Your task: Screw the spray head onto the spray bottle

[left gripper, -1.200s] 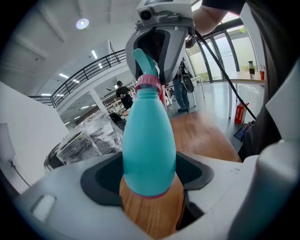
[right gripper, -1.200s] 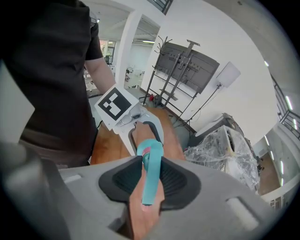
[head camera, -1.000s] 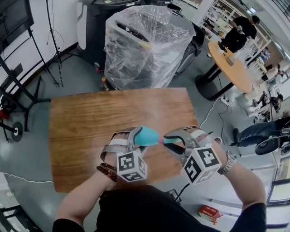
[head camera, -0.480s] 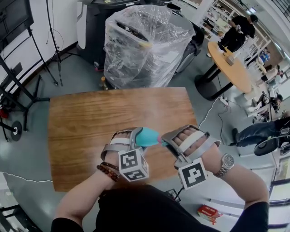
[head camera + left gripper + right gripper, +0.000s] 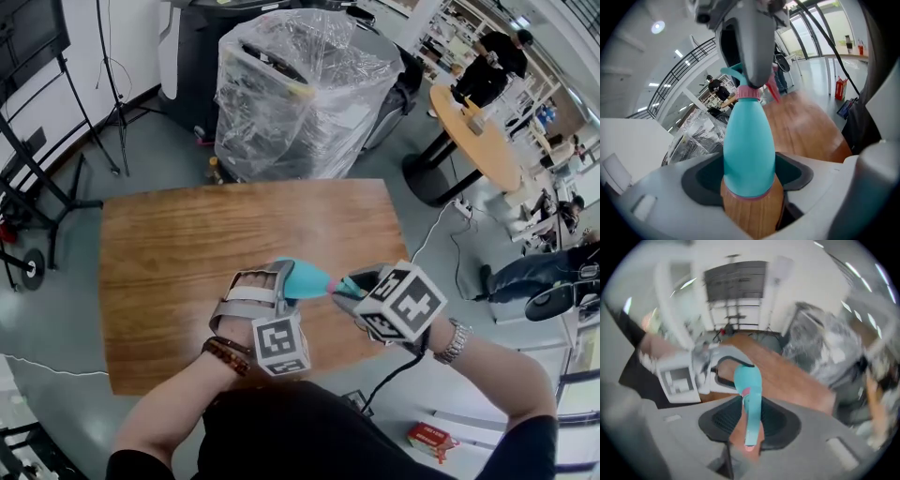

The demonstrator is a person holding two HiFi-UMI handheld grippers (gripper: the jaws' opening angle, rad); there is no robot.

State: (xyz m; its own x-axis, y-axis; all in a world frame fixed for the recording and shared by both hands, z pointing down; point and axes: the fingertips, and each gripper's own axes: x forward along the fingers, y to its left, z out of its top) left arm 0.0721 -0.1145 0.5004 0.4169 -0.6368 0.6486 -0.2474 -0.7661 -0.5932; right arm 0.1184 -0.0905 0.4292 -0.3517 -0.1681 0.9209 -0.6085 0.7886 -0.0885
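Observation:
In the head view a teal spray bottle (image 5: 302, 278) lies sideways above the wooden table (image 5: 178, 244), neck to the right. My left gripper (image 5: 287, 281) is shut on the bottle's body. In the left gripper view the bottle (image 5: 747, 150) stands between the jaws, its wooden-coloured base (image 5: 751, 213) nearest the camera and a pink collar (image 5: 750, 92) at the neck. My right gripper (image 5: 345, 287) is shut on the teal spray head (image 5: 349, 285) at the bottle's neck. The right gripper view is blurred; the spray head (image 5: 751, 418) sits between the pads, the bottle (image 5: 747, 376) beyond it.
A machine wrapped in clear plastic (image 5: 300, 94) stands behind the table. Stands and cables (image 5: 56, 187) are at the left. A round table (image 5: 478, 141) with people around it is at the back right. A red box (image 5: 433, 439) lies on the floor.
My right gripper has rolled about the bottle's neck: its marker cube swung from under the wrist up to the top. The bottle and left gripper stayed nearly still.

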